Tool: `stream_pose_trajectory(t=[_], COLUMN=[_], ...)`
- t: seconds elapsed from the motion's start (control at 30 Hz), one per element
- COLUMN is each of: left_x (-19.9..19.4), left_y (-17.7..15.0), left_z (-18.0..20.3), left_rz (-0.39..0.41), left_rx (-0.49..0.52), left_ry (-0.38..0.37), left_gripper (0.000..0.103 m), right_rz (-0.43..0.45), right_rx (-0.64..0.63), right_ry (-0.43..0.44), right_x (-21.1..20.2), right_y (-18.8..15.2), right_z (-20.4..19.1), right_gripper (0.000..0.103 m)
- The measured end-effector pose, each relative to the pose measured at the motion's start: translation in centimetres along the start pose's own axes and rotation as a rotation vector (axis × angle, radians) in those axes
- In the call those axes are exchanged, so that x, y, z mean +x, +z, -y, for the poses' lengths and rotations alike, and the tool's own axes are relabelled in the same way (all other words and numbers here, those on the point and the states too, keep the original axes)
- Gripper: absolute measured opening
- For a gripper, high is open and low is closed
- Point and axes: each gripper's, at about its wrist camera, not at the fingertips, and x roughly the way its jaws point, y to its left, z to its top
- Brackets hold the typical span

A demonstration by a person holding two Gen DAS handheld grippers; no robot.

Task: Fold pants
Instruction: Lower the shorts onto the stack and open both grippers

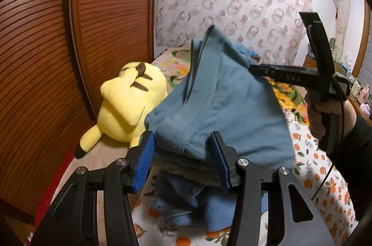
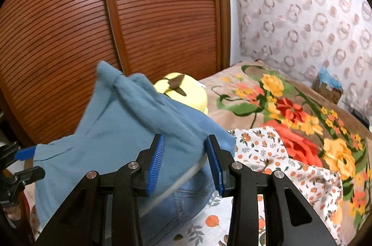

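The teal-blue pants [image 1: 223, 111] lie loosely folded on a pile of clothes on the bed, one corner [image 1: 210, 31] still poking up in the air. My left gripper [image 1: 183, 153] stands open with the near edge of the pants between its blue pads [image 1: 144, 162]. My right gripper [image 2: 186, 157] is open too, straddling the right-hand edge of the pants [image 2: 121, 129]; the cloth hangs slack between its pads. Seen from the left wrist, the right gripper [image 1: 252, 69] rests at the pants' far right side. The left gripper [image 2: 28, 162] shows at the left border of the right wrist view.
Denim jeans [image 2: 181, 199] lie under the pants. A yellow plush toy [image 1: 125, 104] sits behind the pile against slatted wooden wardrobe doors [image 1: 46, 60]. An orange-print sheet [image 2: 267, 148] and floral blanket [image 2: 302, 111] cover the bed. A hand [image 1: 325, 115] grips the right tool.
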Motion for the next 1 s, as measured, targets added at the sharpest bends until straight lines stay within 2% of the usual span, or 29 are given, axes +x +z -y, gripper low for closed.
stream_pose_trajectory(t=[0.13, 0.27, 0.43, 0.67, 0.7, 0.73, 0.8, 1.0], left_x=[-0.2, -1.2, -3.1, -5.1, -5.4, -5.6, -6.0, -6.8], left_y=[-0.5, -0.6, -1.0, -1.9, -2.1, -2.3, -2.7, -4.0], left_z=[0.0, 0.3, 1.2, 2.9, 3.2, 3.5, 4.0, 6.1], left_rz=[-0.010, 0.003, 0.030, 0.043, 0.042, 0.043, 0.049, 0.048], left_rx=[0.005, 0.015, 0.043, 0.098, 0.106, 0.113, 0.123, 0.165], left_ry=[-0.007, -0.015, -0.038, -0.095, -0.108, -0.119, -0.141, -0.225], left_gripper=[0.050, 0.050, 0.050, 0.050, 0.052, 0.060, 0.070, 0.082], right_rz=[0.000, 0.017, 0.051, 0.087, 0.089, 0.087, 0.083, 0.079], right_rx=[0.023, 0.023, 0.024, 0.052, 0.061, 0.070, 0.082, 0.128], right_ry=[-0.008, -0.024, -0.036, -0.058, -0.064, -0.069, -0.088, -0.143], right_x=[0.4, -1.1, -4.9, -10.8, -11.5, -12.2, -13.7, -17.8], right_y=[0.0, -0.5, -1.8, -5.3, -6.0, -6.6, -8.0, -11.7], right_z=[-0.4, -1.4, -3.0, -5.3, -5.5, -5.8, -6.4, -7.9], right_gripper=[0.039, 0.039, 0.039, 0.039, 0.039, 0.040, 0.040, 0.041])
